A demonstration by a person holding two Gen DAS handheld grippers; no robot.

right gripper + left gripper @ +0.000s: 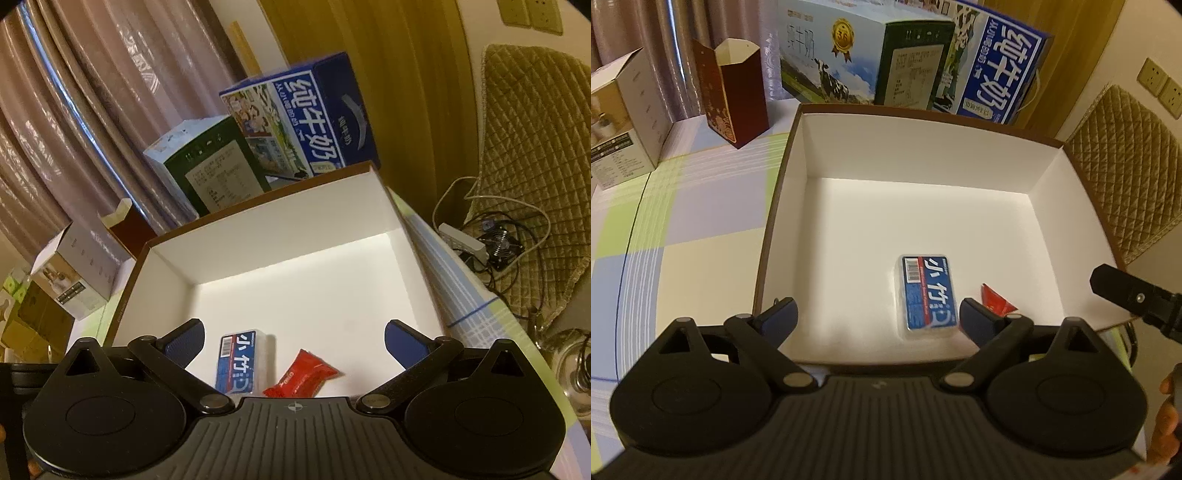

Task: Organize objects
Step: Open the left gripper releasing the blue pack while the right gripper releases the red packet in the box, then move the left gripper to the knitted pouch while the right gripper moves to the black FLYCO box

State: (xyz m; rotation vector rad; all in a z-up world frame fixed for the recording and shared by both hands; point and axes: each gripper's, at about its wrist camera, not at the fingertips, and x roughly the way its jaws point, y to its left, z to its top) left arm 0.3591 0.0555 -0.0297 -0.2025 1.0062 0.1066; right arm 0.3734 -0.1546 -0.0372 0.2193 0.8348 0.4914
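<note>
Both drops look done to me, so I'd call this the gap between two items; the blue pack (928,295) and the red sachet (300,374) are lying on the white floor of the box (916,162), and neither of my tools is touching them.

Left jaws (877,317) are spread wide with nothing between the pads; the pack sits just past them, toward 1 o'clock in the left view, and the sachet peeks out behind the right-hand pad at about 3. Right jaws (293,341) are spread just as wide, also empty; in that view the pack is near the left pad and the sachet lies right beside it toward 4 o'clock, both low at the near wall of the box.

How they look: the pack is a small flat rectangle, blue wrap with white lettering, a barcode strip along one edge, clear film that catches the light; lying face up, long side running away from me. The sachet is a crinkly red pillow wrapper, tilted diagonally; should be light and a bit slippery, I reckon.

Next move, my guess: lift clear of the box rim and go hunting for another loose thing on the bench (701,229); I can't see any small item out there, only the cartons (997,70) at 12 o'clock behind the box and the maroon box (738,92) at 10; so it calls for a look around first.
</note>
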